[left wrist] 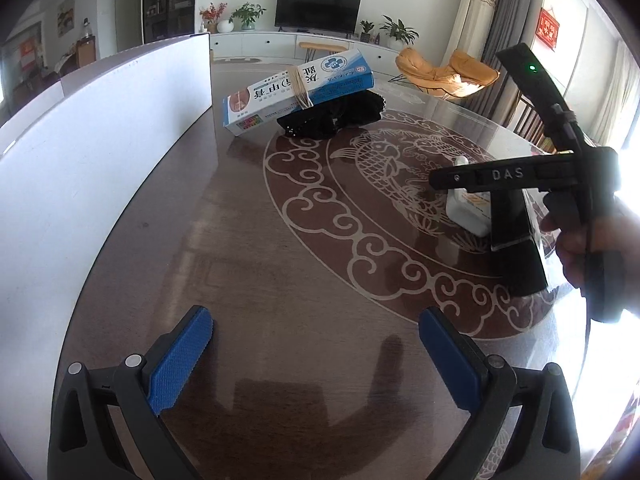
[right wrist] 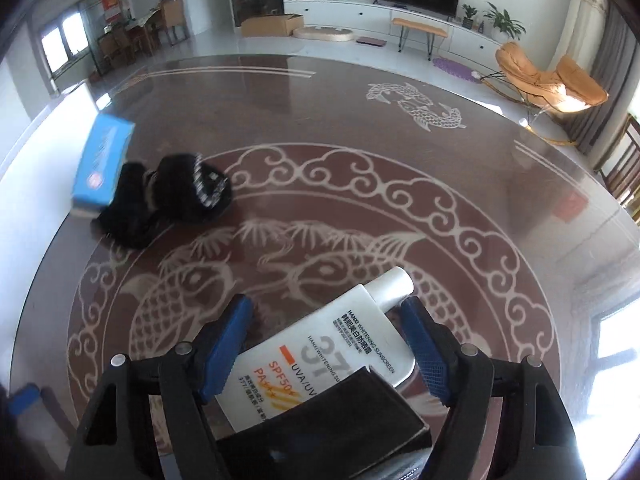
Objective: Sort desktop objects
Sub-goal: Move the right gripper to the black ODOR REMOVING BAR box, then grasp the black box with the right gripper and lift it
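A white sunscreen bottle lies on the dark patterned table, resting on a black flat item. My right gripper is open with its blue pads either side of the bottle, not closed on it. The right gripper also shows in the left wrist view, above the bottle. My left gripper is open and empty over bare table. A blue and white box leans on a black fabric bundle; both also show in the right wrist view, box and bundle.
A large white box stands along the table's left side. The round table's edge curves at the right. Beyond it are an orange chair and a TV cabinet.
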